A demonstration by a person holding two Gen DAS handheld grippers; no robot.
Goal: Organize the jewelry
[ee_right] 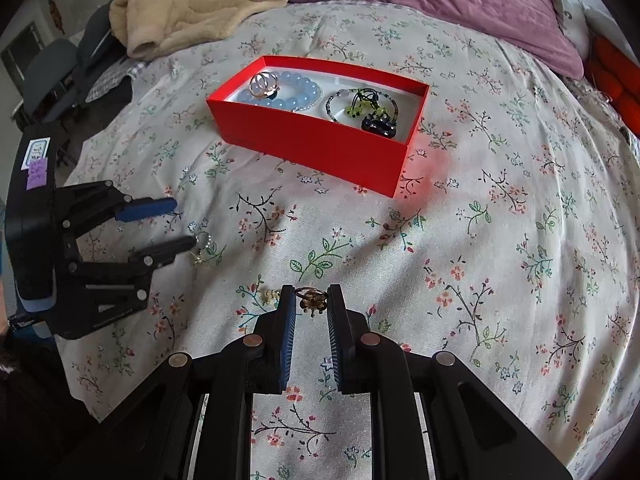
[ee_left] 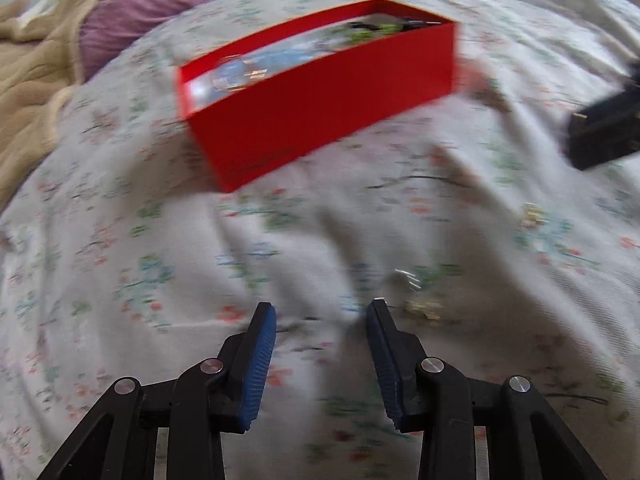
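A red open box [ee_right: 320,148] lies on the floral bedsheet; inside are a pale blue bead bracelet [ee_right: 288,94], a gold ring [ee_right: 262,84], a beaded strand with green bits [ee_right: 362,104] and a dark piece [ee_right: 378,124]. My right gripper [ee_right: 311,300] is shut on a small gold ornament [ee_right: 310,299] low over the sheet. A second gold piece [ee_right: 268,296] lies just left of its left finger. My left gripper [ee_right: 184,222] stands open at the left with nothing between its fingers; a small pearl-and-gold earring [ee_right: 202,248] lies at its lower fingertip. The left wrist view is blurred: left gripper [ee_left: 320,306], box [ee_left: 320,96], earring [ee_left: 420,296].
A beige blanket [ee_right: 200,4] and a purple pillow [ee_right: 460,4] lie at the head of the bed. Something orange [ee_right: 612,76] sits at the far right edge. Chairs [ee_right: 52,68] stand beyond the bed's left side. Open sheet surrounds the box.
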